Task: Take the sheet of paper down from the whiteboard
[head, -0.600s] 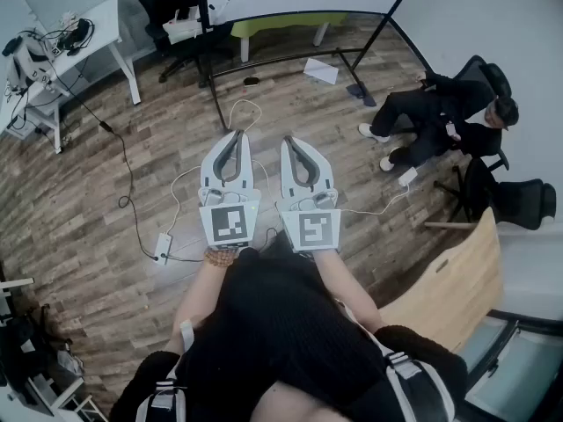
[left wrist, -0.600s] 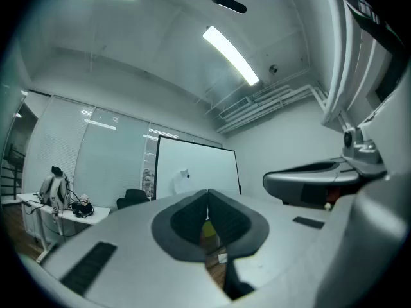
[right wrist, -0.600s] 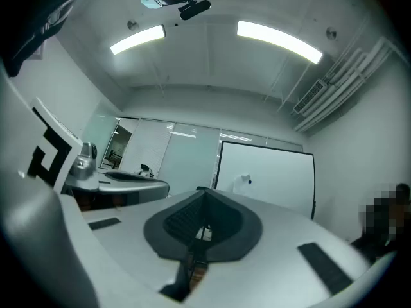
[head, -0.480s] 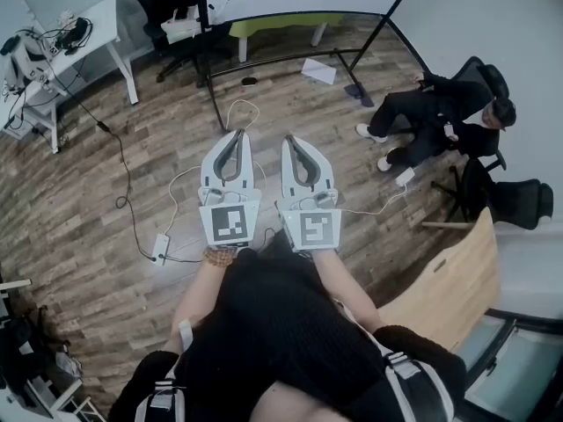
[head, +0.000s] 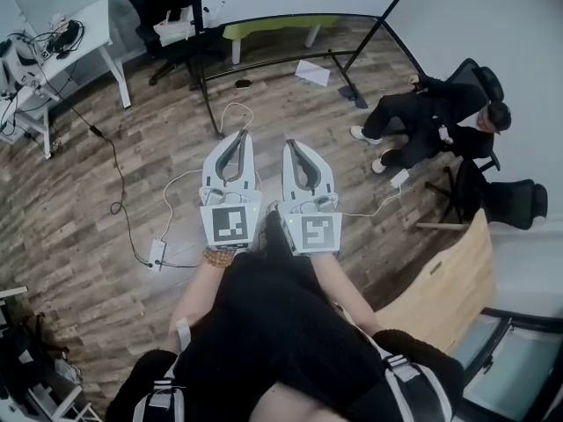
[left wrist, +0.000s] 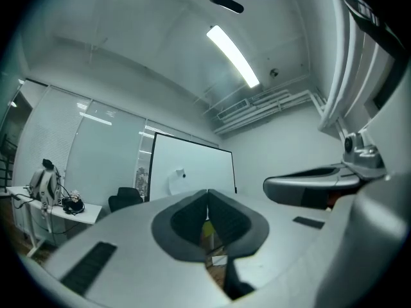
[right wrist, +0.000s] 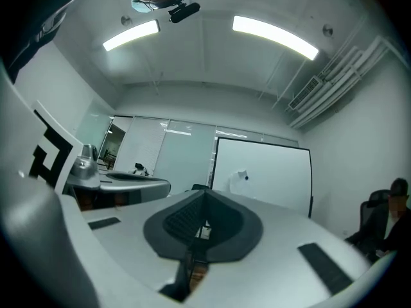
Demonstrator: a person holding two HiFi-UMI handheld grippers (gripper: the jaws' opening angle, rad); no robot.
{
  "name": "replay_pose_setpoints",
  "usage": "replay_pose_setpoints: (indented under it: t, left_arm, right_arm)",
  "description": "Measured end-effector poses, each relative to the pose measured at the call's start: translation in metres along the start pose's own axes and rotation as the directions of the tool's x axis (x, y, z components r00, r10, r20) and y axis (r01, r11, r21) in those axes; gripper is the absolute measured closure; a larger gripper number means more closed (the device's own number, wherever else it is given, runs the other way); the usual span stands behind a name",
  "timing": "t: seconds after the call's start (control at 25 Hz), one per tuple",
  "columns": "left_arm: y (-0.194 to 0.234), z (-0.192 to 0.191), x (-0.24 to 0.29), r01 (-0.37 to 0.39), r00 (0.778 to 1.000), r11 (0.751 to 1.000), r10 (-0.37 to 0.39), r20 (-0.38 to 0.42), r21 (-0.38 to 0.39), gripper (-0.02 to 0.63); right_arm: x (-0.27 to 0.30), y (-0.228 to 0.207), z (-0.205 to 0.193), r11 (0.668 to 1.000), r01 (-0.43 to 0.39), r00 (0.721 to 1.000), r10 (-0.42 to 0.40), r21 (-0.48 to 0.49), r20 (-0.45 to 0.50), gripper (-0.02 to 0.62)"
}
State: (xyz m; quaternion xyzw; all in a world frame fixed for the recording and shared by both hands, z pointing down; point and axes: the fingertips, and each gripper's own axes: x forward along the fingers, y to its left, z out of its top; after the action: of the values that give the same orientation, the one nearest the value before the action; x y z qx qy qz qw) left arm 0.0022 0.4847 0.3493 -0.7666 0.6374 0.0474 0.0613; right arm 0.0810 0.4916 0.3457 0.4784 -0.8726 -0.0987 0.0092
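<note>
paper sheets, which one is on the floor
The white sheet beside the stand's leg, in the head view; the other sheet hangs on the whiteboard under a magnet.

No word, number or brand is legible. The left hand-held gripper [head: 238,135] and right hand-held gripper [head: 289,144] bear only square coded markers [head: 231,225].

Office rm, whiteboard [left wrist: 205,165], desk [head: 84,26], swivel chair [head: 519,202]

Black top [head: 281,323]; left tool [head: 239,135], right tool [head: 290,144] pale grey, dark pads [left wrist: 186,220], square-marker cubes [head: 230,224].
</note>
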Motion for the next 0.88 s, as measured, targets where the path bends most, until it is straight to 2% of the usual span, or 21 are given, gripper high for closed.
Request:
replay_pose_setpoints:
  t: [0.32,0.48,0.64,0.88]
  left_arm:
    - [0.003,-0.021,0.053,-0.005,0.998,1.000,0.006,-0.057,0.015,0.592]
    - [0.007,-0.026,0.092,-0.020,0.998,1.000,0.021,-0.058,0.021,0.592]
    - [0.001,-0.032,0.136,-0.022,0.997,0.999,0.025,-0.076,0.036,0.592]
    - [-0.010,-0.041,0.197,-0.036,0.996,0.999,0.038,-0.075,0.038,0.592]
  right_arm:
    - [0.049,-0.041,-0.024,1.000,-0.007,1.000,0.007,0.022,-0.007,0.597]
    - [0.082,-0.066,-0.026,0.998,-0.013,1.000,0.012,0.066,0.013,0.597]
    - [0.111,-0.103,-0.038,0.998,-0.010,0.999,0.012,0.059,-0.040,0.597]
    - [0.153,-0.150,-0.055,0.993,-0.056,0.998,0.056,0.102,0.006,0.596]
